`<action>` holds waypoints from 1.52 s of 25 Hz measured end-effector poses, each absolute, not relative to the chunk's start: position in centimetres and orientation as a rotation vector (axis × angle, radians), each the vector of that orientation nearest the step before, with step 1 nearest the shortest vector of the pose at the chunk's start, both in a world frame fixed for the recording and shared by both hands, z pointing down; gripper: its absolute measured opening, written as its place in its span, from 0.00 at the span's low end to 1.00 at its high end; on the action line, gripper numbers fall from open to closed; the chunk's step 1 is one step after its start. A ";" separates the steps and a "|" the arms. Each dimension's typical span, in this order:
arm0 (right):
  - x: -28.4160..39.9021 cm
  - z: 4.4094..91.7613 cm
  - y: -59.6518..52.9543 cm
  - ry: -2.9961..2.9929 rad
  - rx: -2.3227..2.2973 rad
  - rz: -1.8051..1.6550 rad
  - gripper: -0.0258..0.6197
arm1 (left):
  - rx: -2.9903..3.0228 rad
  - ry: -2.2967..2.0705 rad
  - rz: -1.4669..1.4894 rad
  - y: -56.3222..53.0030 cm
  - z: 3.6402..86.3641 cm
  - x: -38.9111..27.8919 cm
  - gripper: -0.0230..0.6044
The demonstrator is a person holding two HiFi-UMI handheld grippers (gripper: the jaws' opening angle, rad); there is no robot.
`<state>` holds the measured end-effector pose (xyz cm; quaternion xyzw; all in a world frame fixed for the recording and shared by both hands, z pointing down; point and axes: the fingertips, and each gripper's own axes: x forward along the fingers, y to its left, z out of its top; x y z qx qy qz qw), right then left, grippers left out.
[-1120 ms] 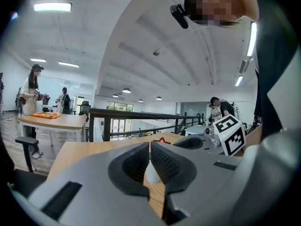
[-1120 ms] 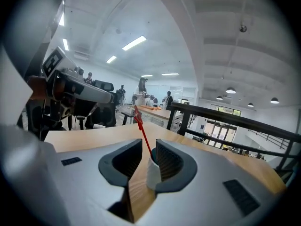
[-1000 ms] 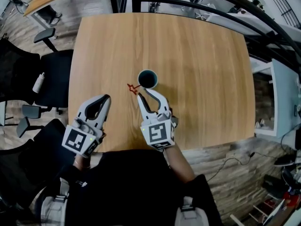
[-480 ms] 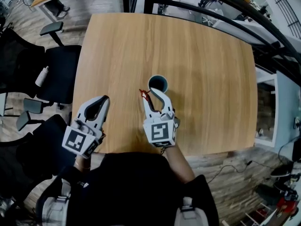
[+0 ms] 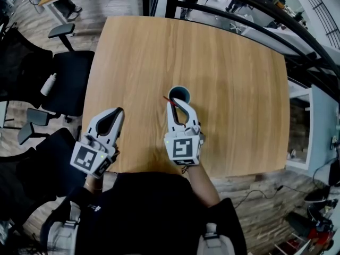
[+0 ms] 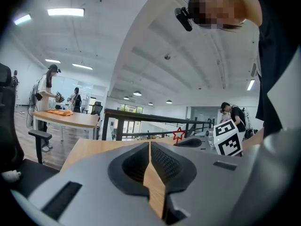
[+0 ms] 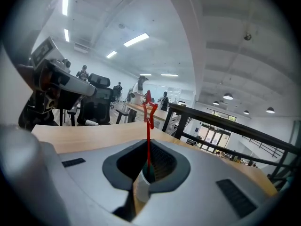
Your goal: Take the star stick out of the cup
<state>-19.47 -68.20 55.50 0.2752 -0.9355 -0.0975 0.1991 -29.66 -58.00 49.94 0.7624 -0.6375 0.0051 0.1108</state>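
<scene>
A teal-lined white cup stands on the wooden table. My right gripper sits just in front of the cup, shut on the red star stick. In the right gripper view the star stick rises upright from between the shut jaws, star on top, and the cup shows through the gap below them. My left gripper is shut on nothing near the table's front left. From the left gripper view the star shows far off beside the right gripper's marker cube.
Black office chairs and a white bottle stand off the table's left edge. A dark railing runs behind the table. People stand at a distant desk.
My right gripper has turned more upright and brought the star stick closer to the cup's left rim. The left gripper has stayed put.
</scene>
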 end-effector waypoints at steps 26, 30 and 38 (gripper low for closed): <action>-14.5 40.5 -64.1 -3.014 0.717 -0.213 0.08 | 2.148 -2.139 0.094 -51.8 43.8 -24.4 0.07; -14.5 39.4 -63.2 -3.050 0.687 -0.194 0.08 | 2.152 -2.151 0.107 -51.4 43.6 -24.2 0.07; -13.3 37.1 -62.4 -3.111 0.642 -0.161 0.08 | 2.165 -2.169 0.143 -51.6 42.4 -22.9 0.07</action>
